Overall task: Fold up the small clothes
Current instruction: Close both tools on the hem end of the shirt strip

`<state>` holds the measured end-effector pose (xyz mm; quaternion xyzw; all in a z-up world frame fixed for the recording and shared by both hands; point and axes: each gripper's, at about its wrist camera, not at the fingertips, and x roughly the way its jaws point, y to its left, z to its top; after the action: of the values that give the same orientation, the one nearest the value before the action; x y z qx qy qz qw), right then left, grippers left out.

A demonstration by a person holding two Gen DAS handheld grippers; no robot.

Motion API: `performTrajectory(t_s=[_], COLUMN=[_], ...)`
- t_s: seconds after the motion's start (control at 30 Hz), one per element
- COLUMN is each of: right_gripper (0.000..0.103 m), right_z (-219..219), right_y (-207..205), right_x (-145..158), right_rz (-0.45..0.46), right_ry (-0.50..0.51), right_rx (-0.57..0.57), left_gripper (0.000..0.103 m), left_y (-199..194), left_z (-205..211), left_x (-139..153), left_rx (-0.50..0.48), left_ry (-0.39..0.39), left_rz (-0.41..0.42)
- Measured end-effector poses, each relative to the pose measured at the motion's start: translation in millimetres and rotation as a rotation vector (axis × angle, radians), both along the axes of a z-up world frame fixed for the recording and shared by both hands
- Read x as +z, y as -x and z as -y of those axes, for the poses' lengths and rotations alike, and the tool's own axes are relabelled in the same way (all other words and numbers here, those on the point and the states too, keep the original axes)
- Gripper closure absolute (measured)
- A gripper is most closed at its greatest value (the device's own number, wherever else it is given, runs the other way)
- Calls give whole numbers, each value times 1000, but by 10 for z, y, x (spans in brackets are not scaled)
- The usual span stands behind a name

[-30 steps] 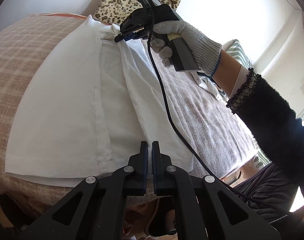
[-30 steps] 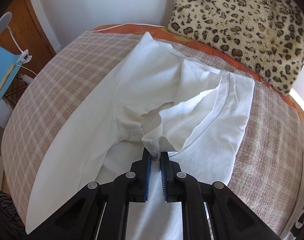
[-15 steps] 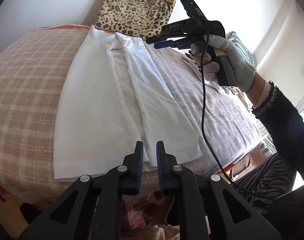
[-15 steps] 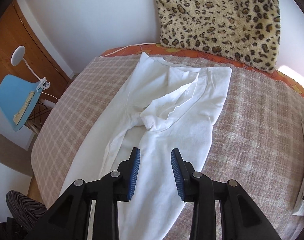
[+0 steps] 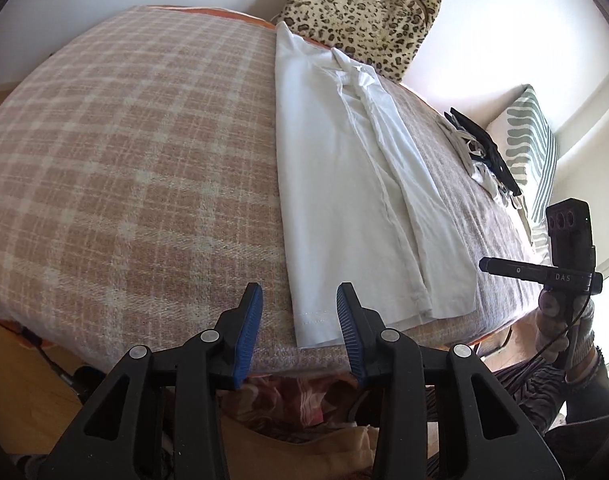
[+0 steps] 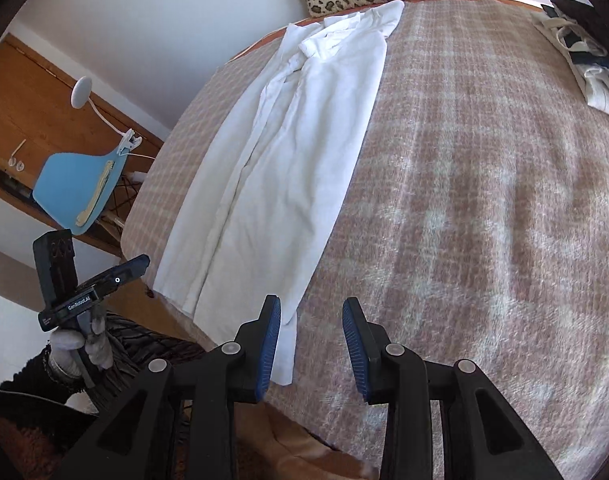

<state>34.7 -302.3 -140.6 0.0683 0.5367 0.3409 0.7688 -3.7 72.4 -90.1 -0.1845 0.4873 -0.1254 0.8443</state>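
A white garment (image 5: 356,184) lies in a long strip on the plaid bed cover (image 5: 136,152), both sides folded in toward its middle. It also shows in the right wrist view (image 6: 288,152). My left gripper (image 5: 299,320) is open and empty, just off the hem's near left corner at the bed edge. My right gripper (image 6: 311,340) is open and empty, above the hem's near right corner. In the left wrist view the right gripper (image 5: 540,272) shows at the right, off the bed. In the right wrist view the left gripper (image 6: 100,284) shows at the lower left.
A leopard-print cushion (image 5: 364,12) leans on the wall at the bed's far end. A pile of dark and white clothes (image 5: 480,152) lies by a striped pillow (image 5: 528,152). A blue chair (image 6: 80,188) and a white lamp (image 6: 82,90) stand beside the bed.
Both grippers let go of the garment, opened wide and pulled back to the near bed edge. The garment's right side now lies folded over the middle.
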Motion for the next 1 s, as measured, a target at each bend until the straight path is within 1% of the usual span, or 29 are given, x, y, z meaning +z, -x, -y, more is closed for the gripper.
performTrajectory(t_s=[0.07, 0.17, 0.27, 0.3, 0.33, 0.37, 0.4, 0.43, 0.47, 0.5, 0.53, 0.57, 0.6, 0.63, 0.67, 0.73, 0.77, 0.87, 0.9, 0.93, 0.97, 1.0], right_gripper=[68, 68, 68, 68, 68, 68, 68, 68, 68, 72, 79, 90, 94, 98, 100, 101, 101, 101, 97, 96, 93, 89], right_z=[-5, -48, -93, -113, -142, -175, -203, -225, -255, -265, -288, -319, -359, -369, -352, -290, -270, -218, -198, -189, -176, -165], right_y=[111, 223, 247, 262, 263, 265, 271, 270, 280, 291, 304, 319, 339, 352, 355, 353, 349, 312, 301, 293, 291, 296], right_x=[-31, -38, -73, -83, -105, -120, -118, -106, -101, -98, -101, -95, -90, -79, -67, -50, -53, -99, -109, -113, -110, -104], right_rz=[-8, 0, 0, -13, -21, -19, -7, 3, 8, 13, 19, 31, 40, 46, 47, 38, 31, -5, -14, -21, -26, -31], right_ry=[-18, -21, -12, -24, -25, -16, -9, -5, -2, 1, 10, 25, 39, 39, 33, 0, -10, -34, -41, -48, -62, -75], right_rx=[9, 17, 17, 23, 31, 39, 42, 41, 39, 38, 40, 45, 56, 59, 59, 56, 51, 26, 23, 22, 25, 32], left_gripper=[66, 66, 66, 69, 70, 74, 90, 99, 99, 101, 101, 101, 103, 103, 103, 103, 103, 103, 101, 92, 86, 73], left_y=[-1, 42, 26, 25, 13, 6, -9, -24, -24, -17, -4, 17, 48, 72, 89, 85, 83, 66, 66, 65, 60, 51], left_z=[61, 90, 54, 50, 39, 36, 44, 39, 26, 21, 17, -8, -39, -77, -120, -205, -247, -302, -297, -273, -243, -212], left_x=[-54, -35, -46, -54, -61, -71, -86, -105, -116, -111, -90, -46, 5, 50, 79, 49, 14, -52, -50, -38, -30, -29], left_rx=[-11, -19, -6, -10, -13, -15, -16, -21, -18, -18, -19, -12, 2, 15, 25, 47, 61, 83, 81, 74, 66, 56], left_ry=[-4, -28, -8, 2, 0, -6, -9, -1, 5, 5, 3, 10, 12, 5, -5, -19, -11, 61, 74, 73, 69, 67], left_rz=[-17, -3, -4, -2, 6, 15, 16, 13, 16, 24, 33, 50, 70, 90, 104, 94, 81, 46, 45, 45, 40, 29])
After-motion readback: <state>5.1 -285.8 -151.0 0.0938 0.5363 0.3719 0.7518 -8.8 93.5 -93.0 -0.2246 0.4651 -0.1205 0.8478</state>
